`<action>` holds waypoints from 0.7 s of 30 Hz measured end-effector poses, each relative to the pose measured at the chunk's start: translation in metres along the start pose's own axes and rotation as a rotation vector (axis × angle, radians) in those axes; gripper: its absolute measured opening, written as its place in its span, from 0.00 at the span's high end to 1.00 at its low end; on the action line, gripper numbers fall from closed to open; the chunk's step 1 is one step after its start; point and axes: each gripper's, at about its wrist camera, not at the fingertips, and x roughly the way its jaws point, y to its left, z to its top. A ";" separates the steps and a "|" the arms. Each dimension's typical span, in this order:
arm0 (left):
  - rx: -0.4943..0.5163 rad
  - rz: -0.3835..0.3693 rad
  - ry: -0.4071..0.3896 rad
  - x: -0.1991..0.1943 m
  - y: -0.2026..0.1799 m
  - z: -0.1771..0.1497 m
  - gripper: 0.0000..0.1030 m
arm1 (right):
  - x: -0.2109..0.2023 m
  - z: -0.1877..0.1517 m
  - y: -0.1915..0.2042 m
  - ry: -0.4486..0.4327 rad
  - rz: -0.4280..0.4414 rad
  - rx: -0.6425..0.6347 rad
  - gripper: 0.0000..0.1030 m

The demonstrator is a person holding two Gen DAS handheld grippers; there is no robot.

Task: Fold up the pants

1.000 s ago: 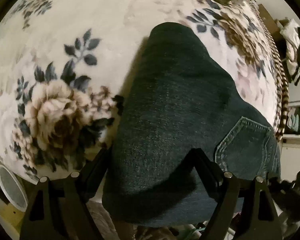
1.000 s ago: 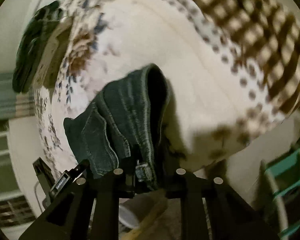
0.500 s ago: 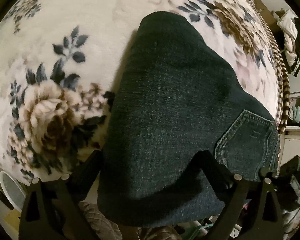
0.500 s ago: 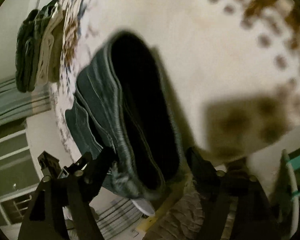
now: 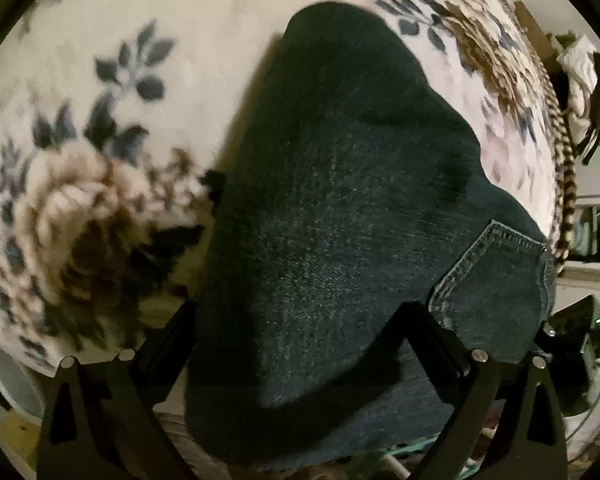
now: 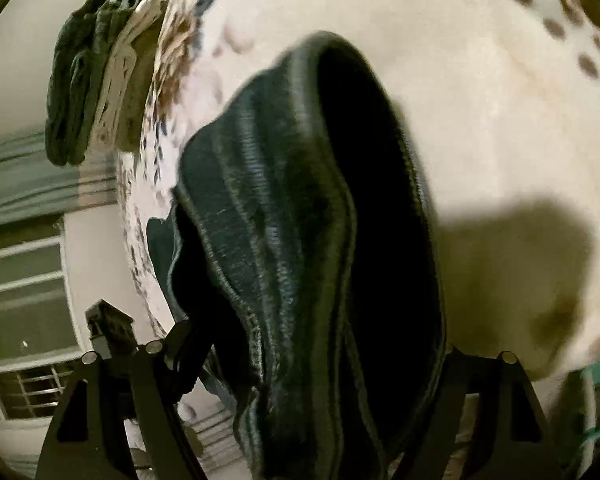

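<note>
A floral blanket (image 5: 148,40) covers the bed beneath both tongs; dark denim pants (image 5: 332,208), folded into a thick bundle, lie on it. The left tongs (image 5: 296,320) and right tongs (image 6: 320,344) stand spread wide, straddling the bundle's near edge, seemingly to square it. Folded clothes (image 6: 96,76) sit beyond.

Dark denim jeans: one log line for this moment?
step: fold | dark denim jeans on floral blanket | left gripper: open | right gripper: open

Both wrist views look closely down at the same pants (image 5: 340,220).
</note>
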 end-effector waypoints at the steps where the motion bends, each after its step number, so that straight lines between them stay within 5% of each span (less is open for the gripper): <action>1: -0.009 -0.013 0.002 0.002 0.003 0.001 0.01 | 0.001 0.001 -0.001 -0.007 0.013 0.011 0.21; 6: -0.078 -0.086 -0.004 0.006 0.015 0.006 0.01 | -0.013 -0.005 0.011 -0.053 0.093 -0.012 0.34; 8: -0.081 -0.112 0.004 0.007 0.018 0.009 0.01 | -0.020 -0.005 0.010 -0.063 0.149 -0.012 0.34; 14: -0.069 -0.143 0.001 0.005 0.014 0.013 0.07 | -0.005 -0.001 -0.011 -0.025 0.113 -0.015 0.29; 16: -0.073 -0.148 -0.035 -0.002 0.017 0.009 0.31 | -0.002 0.000 -0.008 -0.033 0.115 -0.010 0.34; 19: -0.068 -0.173 -0.069 -0.017 0.023 0.000 0.63 | -0.004 -0.005 0.003 -0.063 0.049 -0.030 0.58; 21: -0.035 -0.183 -0.091 -0.027 0.019 -0.005 0.72 | -0.007 -0.007 0.012 -0.085 0.040 -0.029 0.65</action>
